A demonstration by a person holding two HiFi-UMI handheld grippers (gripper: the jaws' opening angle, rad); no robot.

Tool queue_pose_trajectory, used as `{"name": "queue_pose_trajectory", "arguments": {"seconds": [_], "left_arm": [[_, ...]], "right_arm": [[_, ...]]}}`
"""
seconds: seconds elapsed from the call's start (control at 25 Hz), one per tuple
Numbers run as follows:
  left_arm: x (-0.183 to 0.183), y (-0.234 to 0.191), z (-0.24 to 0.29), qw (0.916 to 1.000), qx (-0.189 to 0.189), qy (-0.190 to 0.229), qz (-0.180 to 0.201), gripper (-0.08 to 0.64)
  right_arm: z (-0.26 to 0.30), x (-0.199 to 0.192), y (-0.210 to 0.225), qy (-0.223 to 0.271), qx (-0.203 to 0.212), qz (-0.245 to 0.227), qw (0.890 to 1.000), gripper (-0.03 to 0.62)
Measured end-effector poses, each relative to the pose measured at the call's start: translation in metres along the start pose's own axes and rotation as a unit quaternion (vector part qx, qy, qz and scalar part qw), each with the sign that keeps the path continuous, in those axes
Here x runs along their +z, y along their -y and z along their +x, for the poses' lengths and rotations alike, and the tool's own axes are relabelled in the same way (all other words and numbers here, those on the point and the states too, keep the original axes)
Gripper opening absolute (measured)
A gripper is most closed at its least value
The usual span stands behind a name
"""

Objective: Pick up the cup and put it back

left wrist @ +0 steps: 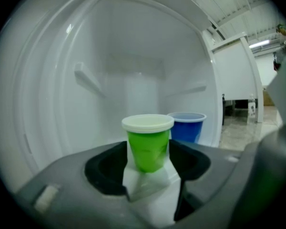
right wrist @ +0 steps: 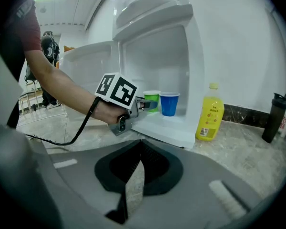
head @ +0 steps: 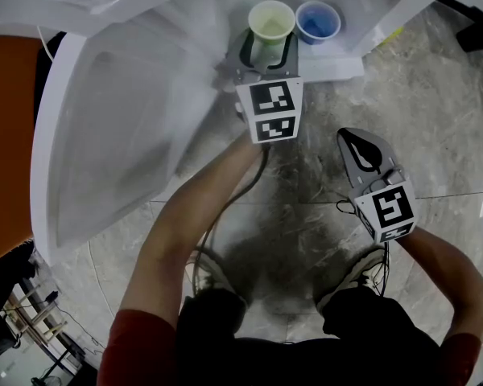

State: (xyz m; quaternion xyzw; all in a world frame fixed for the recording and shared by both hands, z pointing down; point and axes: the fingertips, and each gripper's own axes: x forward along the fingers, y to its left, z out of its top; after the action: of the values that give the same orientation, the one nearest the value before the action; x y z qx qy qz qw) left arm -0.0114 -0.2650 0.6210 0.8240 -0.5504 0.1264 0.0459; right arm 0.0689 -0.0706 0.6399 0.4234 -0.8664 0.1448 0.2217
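A green cup with a pale rim stands upright on the white shelf of an open small fridge. My left gripper reaches in level, and its jaws stand wide on either side of the cup without squeezing it. The right gripper view shows that gripper around the green cup. A blue cup stands close to the right of the green one. My right gripper hangs over the floor, away from the fridge, tips together and holding nothing.
The fridge door stands open at the left. A yellow bottle and a dark bottle stand on the stone floor to the right of the fridge. A cable trails from the left gripper. A person stands far behind.
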Motion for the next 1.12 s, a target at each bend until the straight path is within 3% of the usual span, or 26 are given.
{"name": "queue_pose_trajectory", "arguments": {"seconds": [0.8, 1.12], "left_arm": [[-0.010, -0.001, -0.033, 0.9997, -0.016, -0.013, 0.014, 0.281], [-0.016, 0.008, -0.070, 0.9985, -0.050, -0.021, 0.004, 0.279]], "right_arm": [[-0.004, 0.008, -0.004, 0.000, -0.004, -0.001, 1.000, 0.000], [-0.006, 0.015, -0.007, 0.005, -0.005, -0.002, 1.000, 0.000]]}}
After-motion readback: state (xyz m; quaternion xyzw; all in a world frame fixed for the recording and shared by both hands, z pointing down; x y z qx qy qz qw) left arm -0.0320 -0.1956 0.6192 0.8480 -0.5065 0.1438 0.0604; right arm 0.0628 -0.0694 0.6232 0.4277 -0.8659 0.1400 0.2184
